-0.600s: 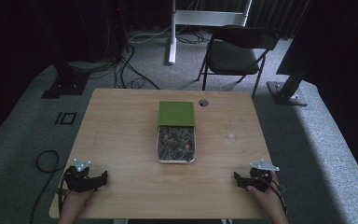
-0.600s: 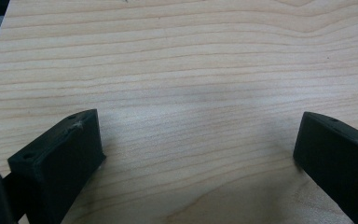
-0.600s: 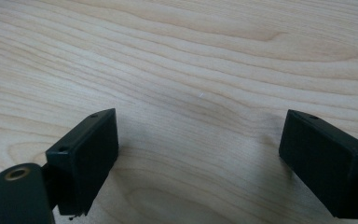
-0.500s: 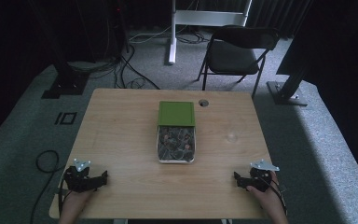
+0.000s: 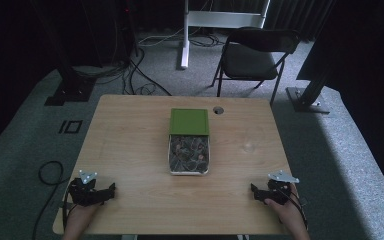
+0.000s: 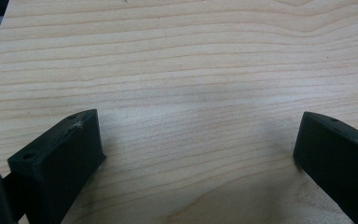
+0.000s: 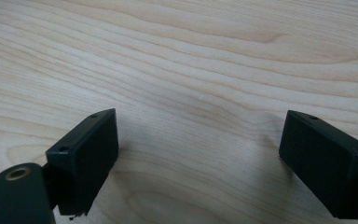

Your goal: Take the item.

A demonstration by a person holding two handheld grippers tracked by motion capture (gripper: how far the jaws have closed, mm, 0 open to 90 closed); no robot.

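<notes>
An open tin (image 5: 189, 154) with several small dark items inside sits at the middle of the wooden table (image 5: 130, 145). Its green lid (image 5: 189, 121) lies just behind it, touching its far end. My left gripper (image 5: 111, 188) rests near the table's front left corner, held by a hand. My right gripper (image 5: 253, 190) rests near the front right corner, also in a hand. In the left gripper view the gripper (image 6: 198, 140) has its jaws wide apart over bare wood. The right gripper view shows the gripper (image 7: 199, 133) likewise open, with nothing between its fingers.
A round cable hole (image 5: 218, 110) is in the table near its far edge. A faint ring mark (image 5: 250, 147) lies right of the tin. Behind the table stand a black folding chair (image 5: 254, 55) and a white stand (image 5: 185, 30). Cables (image 5: 130, 70) trail on the floor.
</notes>
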